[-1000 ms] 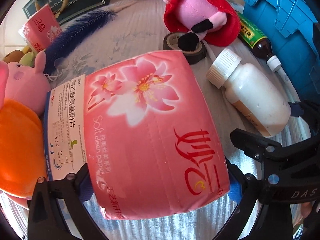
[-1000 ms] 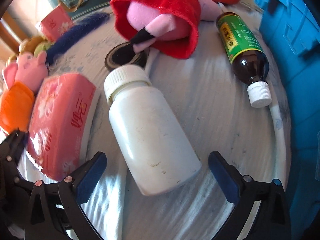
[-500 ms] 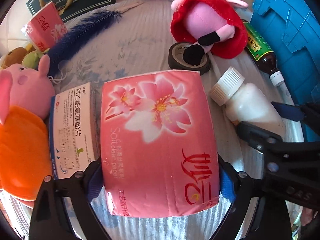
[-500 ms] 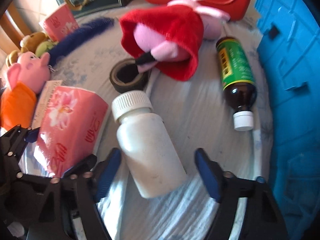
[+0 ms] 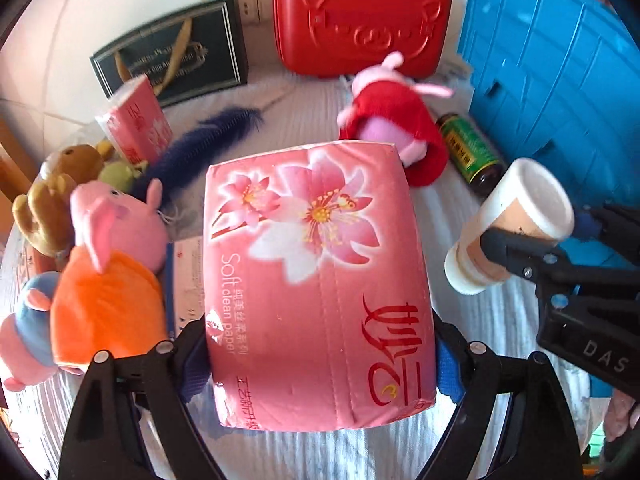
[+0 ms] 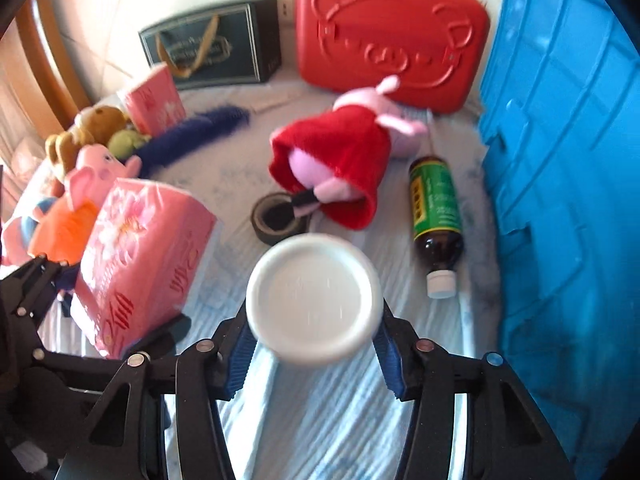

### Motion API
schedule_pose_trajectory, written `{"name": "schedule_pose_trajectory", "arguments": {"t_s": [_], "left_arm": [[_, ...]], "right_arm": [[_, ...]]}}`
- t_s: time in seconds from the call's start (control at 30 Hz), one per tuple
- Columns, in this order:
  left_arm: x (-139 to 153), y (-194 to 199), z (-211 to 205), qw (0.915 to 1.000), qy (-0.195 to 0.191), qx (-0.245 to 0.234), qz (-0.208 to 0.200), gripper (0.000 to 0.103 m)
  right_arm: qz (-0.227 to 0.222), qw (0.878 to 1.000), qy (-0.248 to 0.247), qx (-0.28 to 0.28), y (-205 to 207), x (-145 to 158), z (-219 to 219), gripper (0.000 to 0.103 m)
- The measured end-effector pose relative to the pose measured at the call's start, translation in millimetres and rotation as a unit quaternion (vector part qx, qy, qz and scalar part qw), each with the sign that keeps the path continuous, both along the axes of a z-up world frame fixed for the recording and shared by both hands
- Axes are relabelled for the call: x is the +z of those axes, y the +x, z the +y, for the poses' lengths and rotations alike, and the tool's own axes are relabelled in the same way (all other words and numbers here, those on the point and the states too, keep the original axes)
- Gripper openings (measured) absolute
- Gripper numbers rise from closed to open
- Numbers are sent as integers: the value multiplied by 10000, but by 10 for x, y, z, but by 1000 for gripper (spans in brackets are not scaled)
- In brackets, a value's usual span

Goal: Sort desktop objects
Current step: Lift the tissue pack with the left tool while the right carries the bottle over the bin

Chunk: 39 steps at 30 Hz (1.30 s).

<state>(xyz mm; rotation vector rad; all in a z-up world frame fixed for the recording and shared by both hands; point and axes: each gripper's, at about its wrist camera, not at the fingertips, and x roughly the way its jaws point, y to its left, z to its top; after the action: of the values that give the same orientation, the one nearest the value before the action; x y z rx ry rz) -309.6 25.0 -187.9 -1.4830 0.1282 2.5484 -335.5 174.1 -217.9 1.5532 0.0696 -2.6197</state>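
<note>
At nine o'clock the left tool [image 5: 322,364] holds the pink tissue pack [image 5: 316,280] across its short width, lifted clear of the bench [image 5: 304,112]; its jaws have just been closing onto it. The pack looks light and soft, its wrap slick, so a firm squeeze near the middle suits it. At three o'clock the right tool [image 6: 314,350] clamps the white bottle [image 6: 314,300] around its body, cap toward the camera, jaws likewise just closed in. The bottle seems rigid, smooth and light; gripping mid-body should keep it from pivoting.
</note>
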Motion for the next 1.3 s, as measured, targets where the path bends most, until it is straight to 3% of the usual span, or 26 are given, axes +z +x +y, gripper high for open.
{"name": "schedule_pose_trajectory", "arguments": {"t_s": [0.1,0.3,0.5,0.77,1.03,1.3], "left_arm": [[166,167,-87,9996,90,46,269,87],[572,272,-88,9950,186,-9,978,87],[1234,594,90,9832,405,-260,1763,87],[1953,784,763,9632,823,-992,2358,87],[2343,799,1920,9500,944,-1976,2226,87],[2326,789,2738,9469,811,-2471,1893,87]], "right_arm": [[245,9997,-91,-35,139,158,-55,52],[1136,9935,-30,15,588,859,-61,52],[2090,9775,98,-252,1049,1653,-20,53],[2763,9558,436,-907,1570,2491,451,53],[2901,9350,867,-1844,1922,2972,1347,53],[2561,9284,1077,-2468,1962,2827,2171,53]]}}
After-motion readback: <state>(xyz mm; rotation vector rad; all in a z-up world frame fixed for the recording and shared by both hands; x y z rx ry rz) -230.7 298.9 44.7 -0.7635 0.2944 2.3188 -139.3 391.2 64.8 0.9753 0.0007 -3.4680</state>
